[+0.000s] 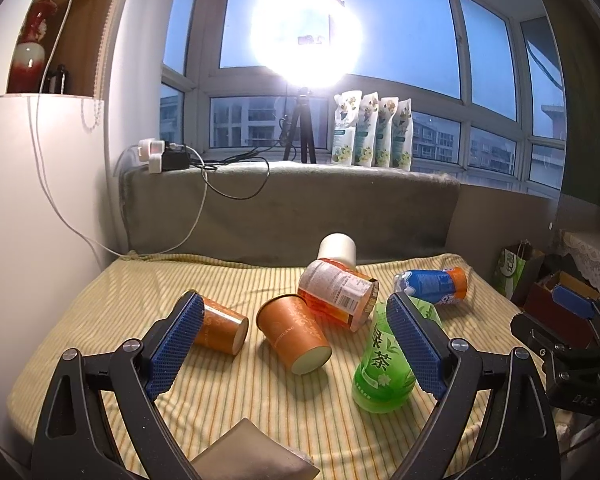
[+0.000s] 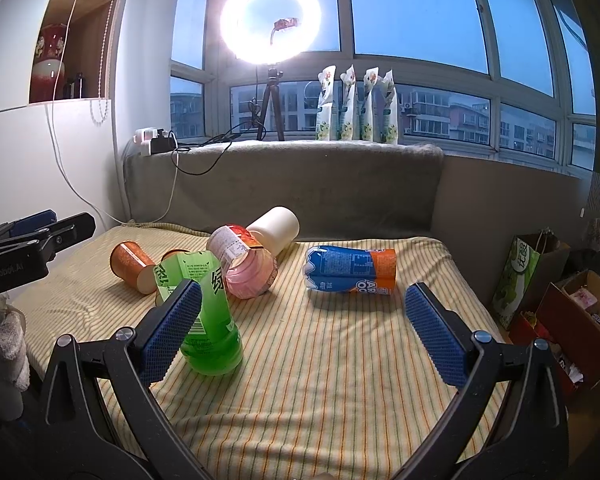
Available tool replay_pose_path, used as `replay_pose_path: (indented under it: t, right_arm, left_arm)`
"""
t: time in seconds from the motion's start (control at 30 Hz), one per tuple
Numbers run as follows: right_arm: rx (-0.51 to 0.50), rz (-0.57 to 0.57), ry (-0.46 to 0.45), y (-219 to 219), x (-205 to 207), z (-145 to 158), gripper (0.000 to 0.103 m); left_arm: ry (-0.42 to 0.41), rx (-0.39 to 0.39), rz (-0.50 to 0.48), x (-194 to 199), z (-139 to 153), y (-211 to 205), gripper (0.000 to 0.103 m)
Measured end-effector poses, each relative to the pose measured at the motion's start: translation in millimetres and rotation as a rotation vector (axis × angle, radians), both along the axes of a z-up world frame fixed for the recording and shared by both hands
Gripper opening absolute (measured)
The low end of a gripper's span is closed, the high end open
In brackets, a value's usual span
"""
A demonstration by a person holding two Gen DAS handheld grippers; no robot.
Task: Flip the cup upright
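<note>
Several cups lie on their sides on the striped yellow cloth [image 1: 260, 404]. Two orange paper cups [image 1: 292, 332] [image 1: 220, 330] lie at the left, a green cup [image 1: 382, 364], a red-and-white labelled cup [image 1: 338, 294], a white cup [image 1: 337, 250] and a blue-and-orange cup [image 1: 432, 284] further back and right. My left gripper [image 1: 296, 340] is open, hovering with the middle orange cup between its fingers' line of sight. My right gripper [image 2: 304, 328] is open and empty, above the cloth in front of the blue-and-orange cup [image 2: 350, 270]; the green cup [image 2: 206, 316] lies beside its left finger.
A grey padded ledge [image 1: 292, 208] backs the table, with a ring light on a tripod [image 1: 304, 36], cables, a power strip [image 1: 164, 154] and several pouches [image 1: 372, 132]. Bags and boxes [image 2: 560, 304] stand to the right. A grey cloth corner [image 1: 252, 456] lies at the front edge.
</note>
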State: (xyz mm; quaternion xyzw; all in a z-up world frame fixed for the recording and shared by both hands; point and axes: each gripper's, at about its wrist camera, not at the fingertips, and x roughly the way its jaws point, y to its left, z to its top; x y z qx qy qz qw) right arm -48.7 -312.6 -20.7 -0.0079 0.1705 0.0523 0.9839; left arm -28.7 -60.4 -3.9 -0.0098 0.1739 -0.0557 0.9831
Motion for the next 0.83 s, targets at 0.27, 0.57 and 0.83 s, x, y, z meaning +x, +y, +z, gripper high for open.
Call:
replay_pose_path:
  t: [0.27, 0.57, 0.83]
  right_arm:
    - [-0.006, 0.011, 0.016, 2.9, 1.1, -6.4, 0.103]
    - [-0.007, 0.016, 0.024, 5.2, 2.5, -7.4, 0.103]
    - [-0.008, 0.018, 0.036, 6.3, 4.5, -10.1, 0.103]
  left_arm:
    - [0.008, 0.002, -0.004, 0.7, -1.6, -1.4, 0.093]
    - [0.010, 0.004, -0.001, 1.3, -2.6, -1.4, 0.093]
    - [0.000, 0.012, 0.005, 1.2, -3.1, 0.4, 0.093]
